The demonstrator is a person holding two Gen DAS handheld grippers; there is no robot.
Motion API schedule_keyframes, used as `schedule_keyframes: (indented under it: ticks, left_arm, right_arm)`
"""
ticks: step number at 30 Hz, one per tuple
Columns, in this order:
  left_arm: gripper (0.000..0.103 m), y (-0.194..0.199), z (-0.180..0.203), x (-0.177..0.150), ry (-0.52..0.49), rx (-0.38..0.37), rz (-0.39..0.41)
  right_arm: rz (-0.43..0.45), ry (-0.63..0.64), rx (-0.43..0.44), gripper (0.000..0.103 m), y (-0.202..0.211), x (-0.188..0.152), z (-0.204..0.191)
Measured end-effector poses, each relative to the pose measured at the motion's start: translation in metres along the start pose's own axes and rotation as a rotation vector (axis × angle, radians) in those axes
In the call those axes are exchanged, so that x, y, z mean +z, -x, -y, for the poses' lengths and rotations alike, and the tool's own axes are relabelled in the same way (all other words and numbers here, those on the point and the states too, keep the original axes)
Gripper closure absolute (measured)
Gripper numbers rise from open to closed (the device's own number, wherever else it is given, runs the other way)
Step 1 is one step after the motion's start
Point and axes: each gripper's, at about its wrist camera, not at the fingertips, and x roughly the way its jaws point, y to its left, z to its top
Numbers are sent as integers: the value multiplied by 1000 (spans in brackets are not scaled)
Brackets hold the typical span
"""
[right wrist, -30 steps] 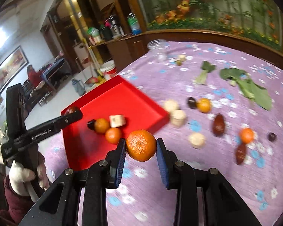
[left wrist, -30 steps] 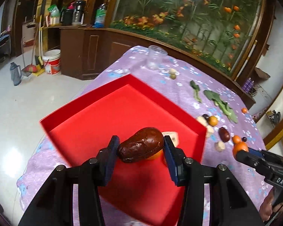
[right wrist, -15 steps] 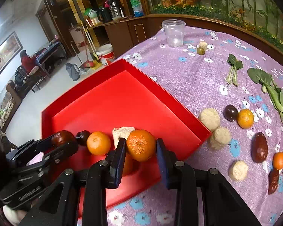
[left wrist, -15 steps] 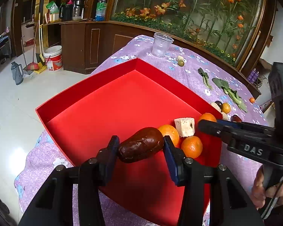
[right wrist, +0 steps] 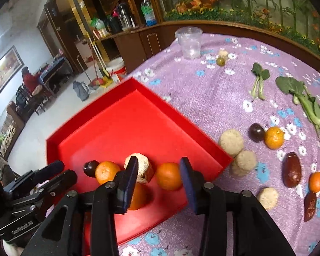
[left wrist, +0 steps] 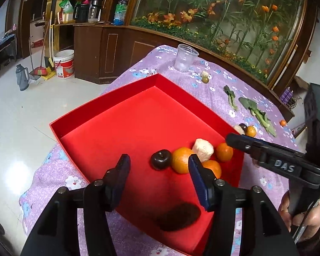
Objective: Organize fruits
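A blurred brown date is lying in the tray beneath the left tool; both tools are gaping empty.

Home living room, wooden cabinets, framed painting, broom, thermos

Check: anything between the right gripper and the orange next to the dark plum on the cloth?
Yes. The right gripper is open over the tray; toward that orange lie the tray's wall and two beige balls just outside it. The plum sits close on the orange's left.
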Motion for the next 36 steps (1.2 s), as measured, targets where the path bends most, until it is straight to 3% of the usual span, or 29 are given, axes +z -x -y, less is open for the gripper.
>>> schedule_keyframes:
  ticks: [7,14,17,19,24,26,29,33,36]
  left_arm:
    - [47,28,21,-2,-20,-48,34]
    - [47,99,66,-1,-94,-168,138]
    - [47,151,90,5,-155,-232,209]
    - [40,191,109,11,-215,-273,261]
    - [38,279,146,38,-354,-299,423]
    - [37,307,156,55,-384,-330,447]
    - [37,343,171,87,-412,-316,477]
    - [25,372,189,130,-438,-234,515]
    - [17,370,196,148,-450,-164,534]
  right_arm:
    - [94,-62,-5,49,57,-20,22]
    - [204,-111,-109,49,152,-52,64]
    - [271,-98,-173,49,217,-59,77]
    - [322,-77,-221,50,265,-59,81]
    - [493,-40,-391,50,388,-47,78]
    - [534,-35,-442,50,435,-37,76]
    - [578,-6,-573,50,492,-19,65]
    - [634,32,-698,49,552,9,46]
    - [678,10,-738,37,584,26,43]
